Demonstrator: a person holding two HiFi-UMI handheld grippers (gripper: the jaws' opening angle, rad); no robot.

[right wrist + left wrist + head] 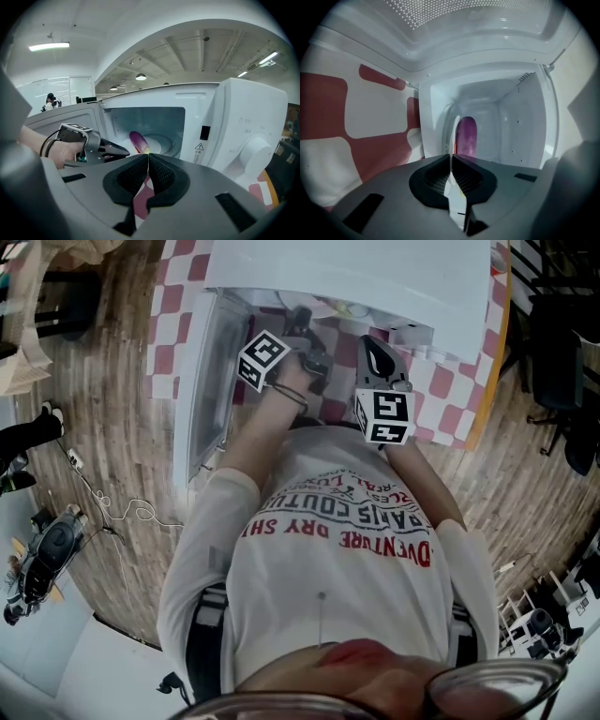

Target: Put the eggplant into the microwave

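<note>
The purple eggplant (138,140) lies on the white turntable plate (161,143) inside the open white microwave (243,117). In the left gripper view the picture is rolled, so the eggplant (466,136) stands beside the plate's rim (453,133). My left gripper (451,159) is shut with nothing in it, just outside the cavity mouth, and shows at the left of the right gripper view (123,152). My right gripper (148,157) is shut and empty, a little further from the opening. In the head view both grippers (302,320) (368,341) point at the microwave (356,277), whose top hides the eggplant.
The microwave door (202,381) hangs open to the left. A red-and-white checked cloth (450,395) covers the table. The control knob (255,150) is on the microwave's right panel. Cables (122,512) lie on the wooden floor, and office chairs (562,371) stand at the right.
</note>
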